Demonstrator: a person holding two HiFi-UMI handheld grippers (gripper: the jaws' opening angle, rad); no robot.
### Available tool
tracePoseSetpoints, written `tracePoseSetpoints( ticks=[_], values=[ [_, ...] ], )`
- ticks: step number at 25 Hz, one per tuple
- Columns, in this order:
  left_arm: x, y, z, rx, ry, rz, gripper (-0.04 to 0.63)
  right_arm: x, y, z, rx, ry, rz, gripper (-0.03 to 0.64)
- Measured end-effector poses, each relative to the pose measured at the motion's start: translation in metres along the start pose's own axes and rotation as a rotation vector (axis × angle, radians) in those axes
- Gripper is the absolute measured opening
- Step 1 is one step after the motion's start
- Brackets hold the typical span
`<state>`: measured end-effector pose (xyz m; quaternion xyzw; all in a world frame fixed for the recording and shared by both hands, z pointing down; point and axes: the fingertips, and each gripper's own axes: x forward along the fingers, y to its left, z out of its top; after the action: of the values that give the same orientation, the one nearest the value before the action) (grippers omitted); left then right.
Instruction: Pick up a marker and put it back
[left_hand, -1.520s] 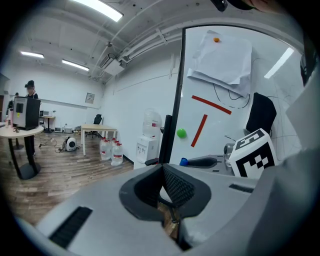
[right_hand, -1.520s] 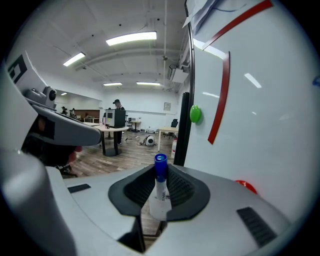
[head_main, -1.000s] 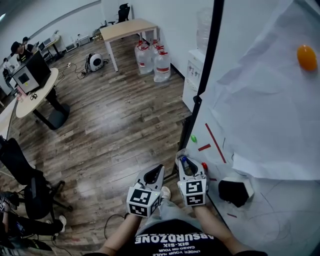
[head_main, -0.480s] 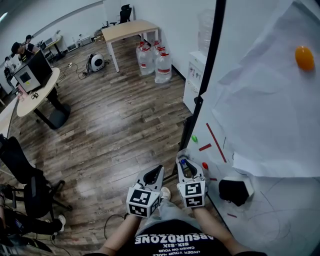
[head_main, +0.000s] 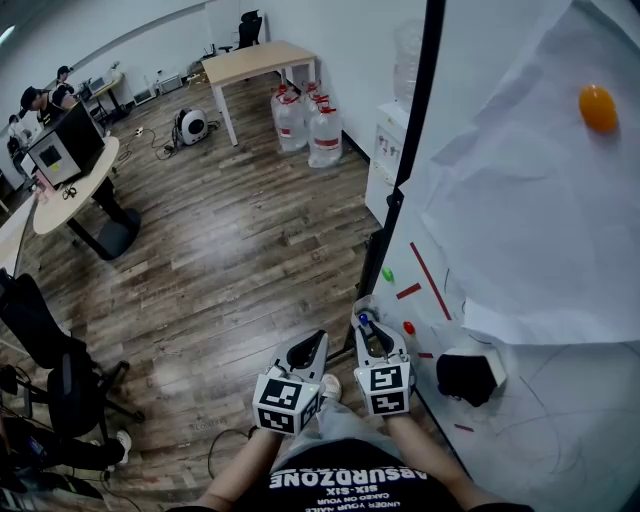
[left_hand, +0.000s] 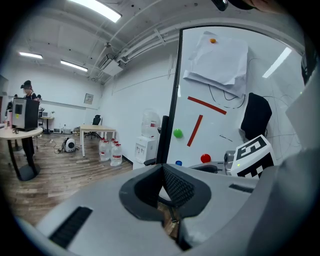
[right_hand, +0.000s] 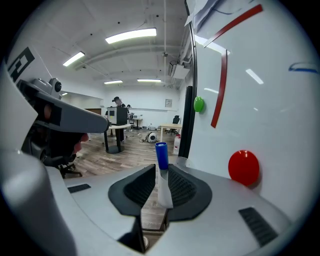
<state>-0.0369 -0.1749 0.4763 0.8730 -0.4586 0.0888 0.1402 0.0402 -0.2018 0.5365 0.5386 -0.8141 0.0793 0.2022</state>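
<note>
A marker (right_hand: 161, 172) with a white barrel and a blue cap stands upright between the pads of my right gripper (right_hand: 159, 187), which is shut on it. In the head view the right gripper (head_main: 369, 325) sits low beside the whiteboard (head_main: 530, 430), with the marker's blue cap (head_main: 364, 320) poking out at its tip. My left gripper (head_main: 311, 343) hovers just to its left over the floor. Seen in its own view, the left gripper (left_hand: 163, 172) has its jaws together with nothing between them.
On the whiteboard are a red magnet (right_hand: 244, 167), a green magnet (right_hand: 199, 104), red strips (right_hand: 219, 95), a black eraser (head_main: 470, 376), hanging paper sheets (head_main: 520, 220) and an orange magnet (head_main: 597, 108). Water bottles (head_main: 308, 128), tables and seated people occupy the room's far side.
</note>
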Motion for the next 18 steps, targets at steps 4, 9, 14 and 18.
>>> tracePoseSetpoints(
  ticks=[4, 9, 14, 18],
  values=[
    [-0.003, -0.001, -0.001, -0.001, 0.0, 0.002, 0.008, -0.002, 0.001, -0.001, 0.006, 0.003, 0.001, 0.064],
    [-0.009, -0.001, -0.001, -0.001, -0.004, 0.008, 0.008, -0.007, 0.003, 0.003, 0.006, -0.011, -0.001, 0.064],
    [-0.014, -0.002, 0.0, -0.002, -0.011, 0.011, 0.008, -0.015, 0.005, 0.013, 0.012, -0.04, -0.006, 0.064],
    [-0.018, -0.003, 0.003, -0.003, -0.023, 0.013, 0.008, -0.024, 0.002, 0.02, 0.012, -0.065, -0.014, 0.064]
  ],
)
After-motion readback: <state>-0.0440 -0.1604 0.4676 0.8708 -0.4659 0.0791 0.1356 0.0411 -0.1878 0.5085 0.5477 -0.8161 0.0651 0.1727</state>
